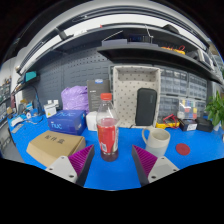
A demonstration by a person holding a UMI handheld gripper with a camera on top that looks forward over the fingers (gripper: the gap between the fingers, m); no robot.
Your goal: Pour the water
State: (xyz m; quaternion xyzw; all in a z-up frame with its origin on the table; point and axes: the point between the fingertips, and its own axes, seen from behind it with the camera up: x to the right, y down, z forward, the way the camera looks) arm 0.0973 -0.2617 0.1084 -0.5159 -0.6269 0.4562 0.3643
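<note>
Jaws: spread apart, the gripper (112,160) reaching forward over the blue desk (190,150), its two purple pads (145,158) facing each other across a gap.
Bottle: a clear plastic bottle (107,127) with a red cap and a red label stands upright on the desk, between the jaws and toward the left one; the left pad lies close against its base and a clear gap shows on the right side, so nothing is pinched.
Cup: a pale mug (156,139) stands on the desk just right of the bottle and slightly beyond the right jaw, its handle turned toward the bottle.
Red lid: a small round red disc (182,149) lies flat on the desk to the right of the mug.
Cardboard box: a brown box (54,147) rests on the desk to the left of the left jaw.
Blue box: a blue carton (68,121) sits behind the cardboard box, with a purple bag (75,97) behind it.
Back of desk: a patterned white panel with a dark rectangular object (146,106) leaning upright stands beyond the bottle.
Right edge: green plant leaves (215,108) show at the far right.
</note>
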